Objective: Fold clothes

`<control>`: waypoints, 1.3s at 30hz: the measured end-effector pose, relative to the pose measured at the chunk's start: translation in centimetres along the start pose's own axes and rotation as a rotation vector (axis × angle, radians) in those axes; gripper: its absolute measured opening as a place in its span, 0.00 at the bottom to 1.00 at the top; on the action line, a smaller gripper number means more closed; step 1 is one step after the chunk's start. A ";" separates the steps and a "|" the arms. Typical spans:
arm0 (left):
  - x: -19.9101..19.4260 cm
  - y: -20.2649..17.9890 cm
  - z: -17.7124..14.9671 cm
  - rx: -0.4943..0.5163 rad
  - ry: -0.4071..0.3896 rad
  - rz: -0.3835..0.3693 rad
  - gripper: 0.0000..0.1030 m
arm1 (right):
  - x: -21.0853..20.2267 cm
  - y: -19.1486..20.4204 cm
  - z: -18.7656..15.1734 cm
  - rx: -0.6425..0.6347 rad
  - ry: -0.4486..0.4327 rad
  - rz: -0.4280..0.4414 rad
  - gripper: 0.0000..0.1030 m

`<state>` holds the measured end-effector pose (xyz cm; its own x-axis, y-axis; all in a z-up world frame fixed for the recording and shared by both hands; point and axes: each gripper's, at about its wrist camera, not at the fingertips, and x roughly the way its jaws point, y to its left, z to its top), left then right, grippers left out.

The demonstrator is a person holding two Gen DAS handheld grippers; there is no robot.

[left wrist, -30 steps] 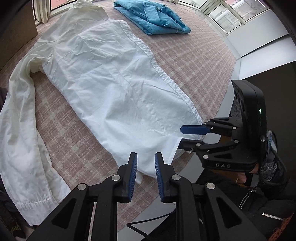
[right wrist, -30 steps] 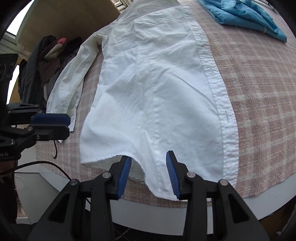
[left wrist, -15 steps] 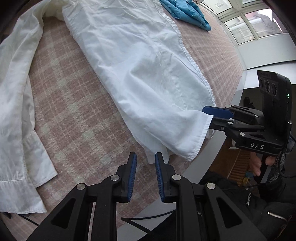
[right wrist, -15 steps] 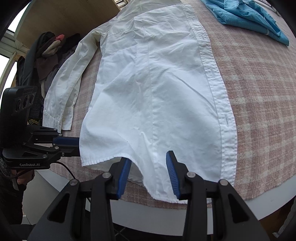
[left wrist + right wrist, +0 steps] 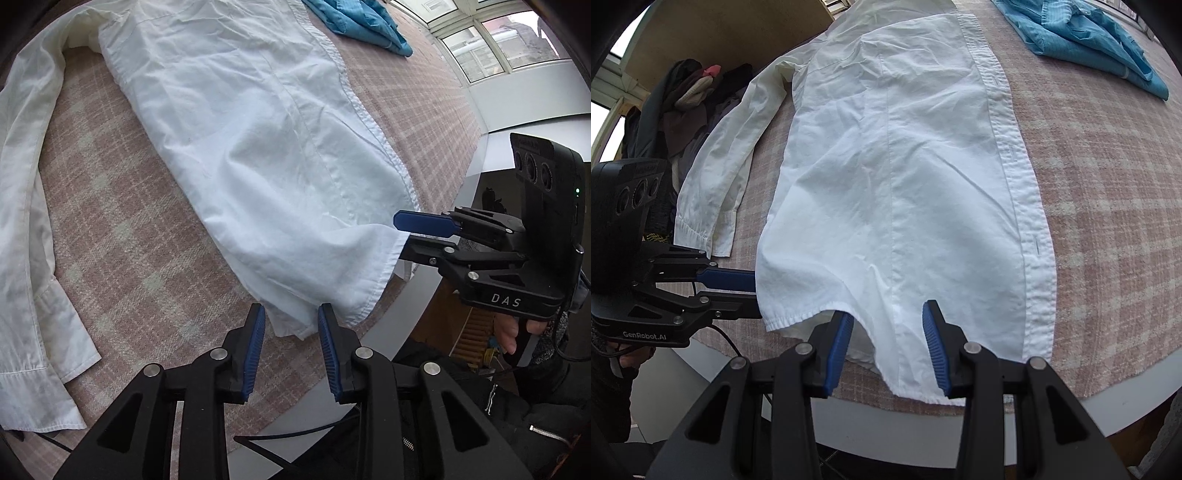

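A white shirt (image 5: 258, 140) lies flat on the pink plaid tablecloth (image 5: 122, 221), hem toward me, one sleeve (image 5: 26, 192) stretched out at the left. My left gripper (image 5: 291, 314) is open, and the hem's left corner sits between its blue pads. The right wrist view shows the left gripper (image 5: 757, 291) from the side, one finger above and one below the hem edge of the shirt (image 5: 905, 166). My right gripper (image 5: 886, 317) is open around the middle of the hem. It appears in the left wrist view as the right gripper (image 5: 402, 238), straddling the hem's right corner.
A folded blue shirt (image 5: 1082, 33) lies at the far side of the table. Dark clothes (image 5: 690, 99) are piled beyond the table's left edge. The grey table rim (image 5: 1071, 417) runs just under the hem. A person's hand (image 5: 506, 332) holds the right gripper.
My left gripper came in lower to the hem's left corner, and its jaws opened wider. The right gripper stayed open at the hem, with a hem corner now lifted between its fingers.
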<state>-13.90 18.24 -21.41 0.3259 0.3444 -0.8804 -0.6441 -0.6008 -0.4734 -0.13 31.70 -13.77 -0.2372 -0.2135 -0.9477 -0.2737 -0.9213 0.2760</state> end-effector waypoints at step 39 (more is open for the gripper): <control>-2.1 4.7 -4.9 0.030 -0.042 0.166 0.05 | 0.8 2.6 -1.0 -0.061 0.087 0.053 0.38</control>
<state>-14.24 11.09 -21.91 0.1847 0.2721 -0.9444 -0.7073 -0.6304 -0.3200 -0.13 28.84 -14.00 -0.1671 -0.2872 -0.9432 -0.2049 -0.9256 0.3182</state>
